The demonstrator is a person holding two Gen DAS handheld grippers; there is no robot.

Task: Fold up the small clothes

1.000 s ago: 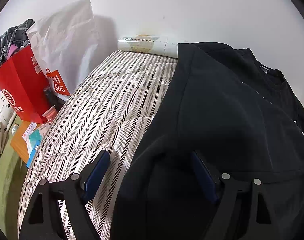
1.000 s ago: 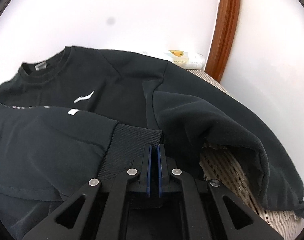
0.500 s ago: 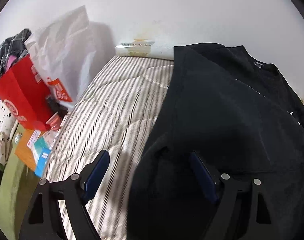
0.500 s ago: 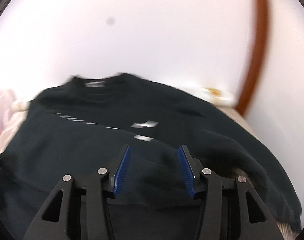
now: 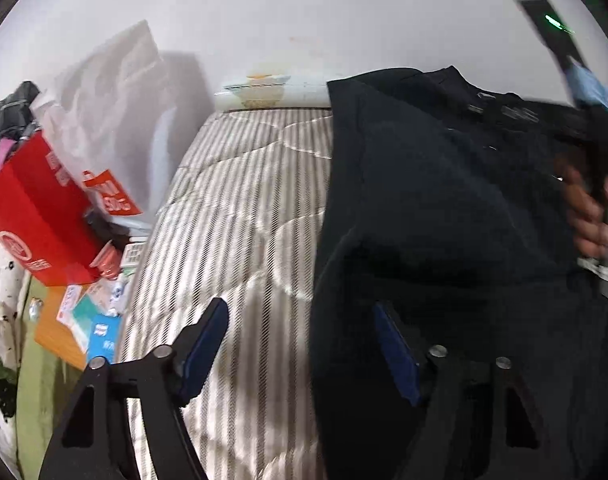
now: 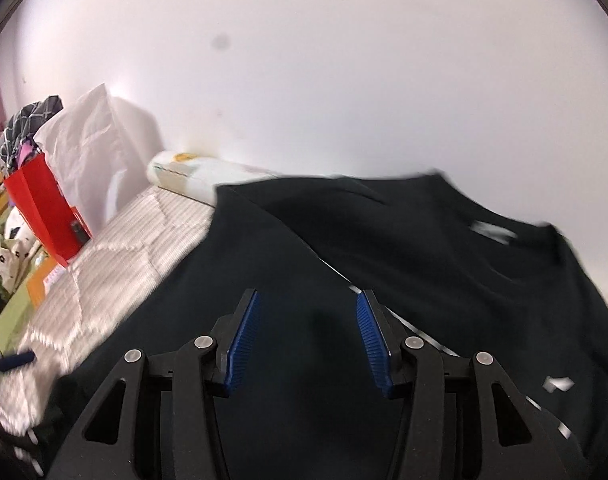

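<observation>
A black sweatshirt (image 5: 444, 208) lies on a striped mattress (image 5: 239, 216), with a sleeve folded over its body; it also shows in the right wrist view (image 6: 344, 256). My left gripper (image 5: 299, 344) is open and empty, straddling the sweatshirt's left edge just above it. My right gripper (image 6: 306, 336) is open and empty, above the middle of the sweatshirt. In the left wrist view the hand holding the right gripper (image 5: 588, 212) shows at the far right.
A red paper bag (image 5: 35, 216) and a white plastic bag (image 5: 111, 120) stand left of the mattress, with small boxes (image 5: 95, 320) on the floor. A rolled white pillow (image 5: 271, 92) lies against the wall at the mattress head.
My right gripper opened and let go of the sleeve cuff, then swung left over the sweatshirt. My left gripper stayed open and drew back slightly.
</observation>
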